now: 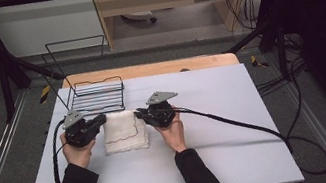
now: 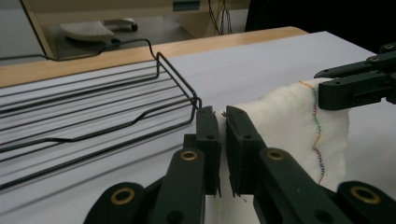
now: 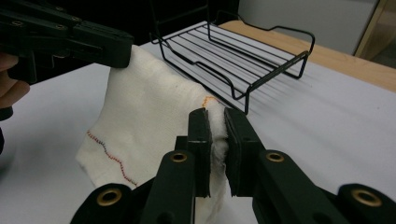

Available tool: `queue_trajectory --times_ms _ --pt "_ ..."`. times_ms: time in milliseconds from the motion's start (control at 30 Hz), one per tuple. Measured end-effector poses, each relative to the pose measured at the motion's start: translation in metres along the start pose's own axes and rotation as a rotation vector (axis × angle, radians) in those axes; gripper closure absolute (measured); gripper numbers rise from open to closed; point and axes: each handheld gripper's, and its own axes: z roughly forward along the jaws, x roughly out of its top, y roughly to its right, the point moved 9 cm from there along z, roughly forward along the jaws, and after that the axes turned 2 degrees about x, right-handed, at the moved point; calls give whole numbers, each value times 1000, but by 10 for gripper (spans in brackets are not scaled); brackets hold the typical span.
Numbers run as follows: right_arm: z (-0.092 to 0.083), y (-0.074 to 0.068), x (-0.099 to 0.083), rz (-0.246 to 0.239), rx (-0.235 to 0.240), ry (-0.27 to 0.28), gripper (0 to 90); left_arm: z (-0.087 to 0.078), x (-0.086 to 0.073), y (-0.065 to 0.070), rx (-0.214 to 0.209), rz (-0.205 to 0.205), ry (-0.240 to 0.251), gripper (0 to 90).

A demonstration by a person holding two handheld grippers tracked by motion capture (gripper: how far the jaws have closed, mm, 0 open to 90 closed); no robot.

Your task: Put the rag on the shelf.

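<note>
A white cloth (image 1: pixel 125 131) with a wavy coloured stitch line lies folded on the white table (image 1: pixel 220 137), its far edge lifted. My left gripper (image 1: pixel 100 120) is shut on the cloth's far left corner, and the fabric shows pinched between its jaws in the left gripper view (image 2: pixel 223 116). My right gripper (image 1: pixel 140 114) is shut on the far right corner, with cloth (image 3: pixel 149 116) squeezed between its jaws (image 3: pixel 215 116). The two grippers face each other across the cloth (image 2: pixel 289 121). Each view also shows the other gripper: the right one (image 2: pixel 355 86) and the left one (image 3: pixel 93 44).
A black wire rack (image 1: pixel 96 95) stands just behind the cloth at the table's far left; it also shows close by in the left gripper view (image 2: pixel 116 107) and the right gripper view (image 3: pixel 238 56). A wooden strip (image 1: pixel 157 68) edges the far side. A black cable (image 1: pixel 238 124) trails right across the table.
</note>
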Motion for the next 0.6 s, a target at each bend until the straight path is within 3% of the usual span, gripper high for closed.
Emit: queue_trajectory --times_ms 600 --pt "-31 -13 37 -53 -10 165 819 -33 32 17 8 47 180 840"
